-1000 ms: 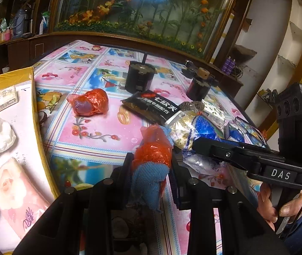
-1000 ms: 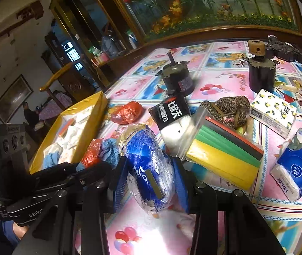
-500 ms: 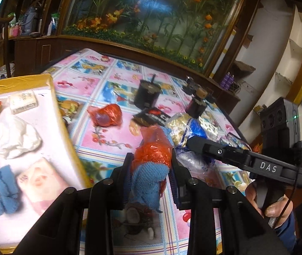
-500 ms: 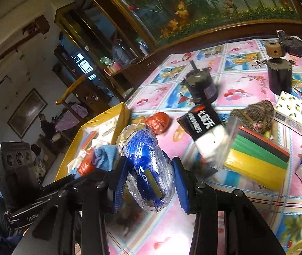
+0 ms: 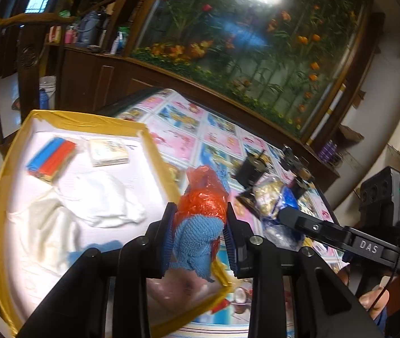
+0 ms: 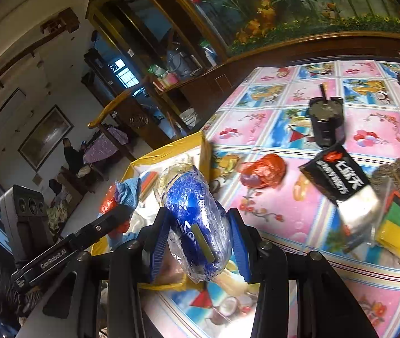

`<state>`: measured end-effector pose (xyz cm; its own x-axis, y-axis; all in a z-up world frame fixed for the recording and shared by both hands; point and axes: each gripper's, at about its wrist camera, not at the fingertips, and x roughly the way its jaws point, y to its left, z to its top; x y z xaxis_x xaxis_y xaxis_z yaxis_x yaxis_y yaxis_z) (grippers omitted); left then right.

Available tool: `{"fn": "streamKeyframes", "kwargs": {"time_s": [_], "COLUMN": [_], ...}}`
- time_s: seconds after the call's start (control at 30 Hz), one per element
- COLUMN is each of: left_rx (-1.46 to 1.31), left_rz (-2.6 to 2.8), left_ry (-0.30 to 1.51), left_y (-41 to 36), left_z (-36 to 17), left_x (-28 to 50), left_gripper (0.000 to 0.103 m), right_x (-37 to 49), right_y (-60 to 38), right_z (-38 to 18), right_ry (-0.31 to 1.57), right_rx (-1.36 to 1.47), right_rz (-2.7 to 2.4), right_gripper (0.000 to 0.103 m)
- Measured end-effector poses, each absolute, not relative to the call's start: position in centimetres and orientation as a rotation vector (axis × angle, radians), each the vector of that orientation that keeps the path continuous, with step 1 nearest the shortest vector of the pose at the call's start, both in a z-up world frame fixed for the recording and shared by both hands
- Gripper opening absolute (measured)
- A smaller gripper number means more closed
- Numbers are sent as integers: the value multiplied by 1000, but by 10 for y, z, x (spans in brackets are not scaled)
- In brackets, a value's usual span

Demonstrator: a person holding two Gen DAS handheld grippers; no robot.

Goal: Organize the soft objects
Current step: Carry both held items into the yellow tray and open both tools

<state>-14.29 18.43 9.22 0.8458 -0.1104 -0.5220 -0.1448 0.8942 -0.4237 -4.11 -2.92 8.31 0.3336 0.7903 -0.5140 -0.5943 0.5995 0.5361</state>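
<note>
The left gripper (image 5: 198,232) clamps a blue cloth in orange plastic (image 5: 200,219) at lower centre, over the gold-rimmed tray (image 5: 154,152). The right gripper (image 6: 197,242) squeezes a blue plastic-wrapped bundle (image 6: 194,214) at lower centre, near the tray's corner (image 6: 197,143) on the patterned tablecloth (image 6: 284,214).

Two black motors (image 6: 326,122) standing on the surface (image 6: 374,129) with its bright picture cloth. Big flower painting (image 5: 256,45) behind, in a gold frame. Dark wooden cabinet (image 5: 92,79) below, holding bottles (image 5: 115,42). A framed picture (image 6: 44,138) on the far wall.
</note>
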Motion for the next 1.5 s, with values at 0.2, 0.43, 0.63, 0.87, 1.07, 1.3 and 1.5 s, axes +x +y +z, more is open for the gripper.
{"fn": "streamKeyframes", "kwargs": {"time_s": [0.2,0.43,0.63,0.87,1.07,1.3,1.5], "left_rx": [-511,-573,-622,-638,-634,-631,-643], "left_rz": [135,204,228,242,241,250,232], "left_ry": [595,637,692,713,720,705,698], "left_y": [227,261,280,286,285,282,278], "left_z": [83,72,65,58,57,61,61], "left_x": [-146,-144,-134,-134,-132,-134,-138], "left_gripper": [30,30,30,30,31,53,53], "right_x": [-44,-42,-27,-17,-12,-17,-21], "right_y": [15,74,117,139,138,139,123], "right_z": [84,77,72,56,50,52,61], "right_ry": [857,904,948,981,993,989,944], "right_rx": [221,151,74,23,28,15,40], "right_rz": [934,913,856,807,796,806,815], "right_gripper": [46,46,46,46,47,61,61]}}
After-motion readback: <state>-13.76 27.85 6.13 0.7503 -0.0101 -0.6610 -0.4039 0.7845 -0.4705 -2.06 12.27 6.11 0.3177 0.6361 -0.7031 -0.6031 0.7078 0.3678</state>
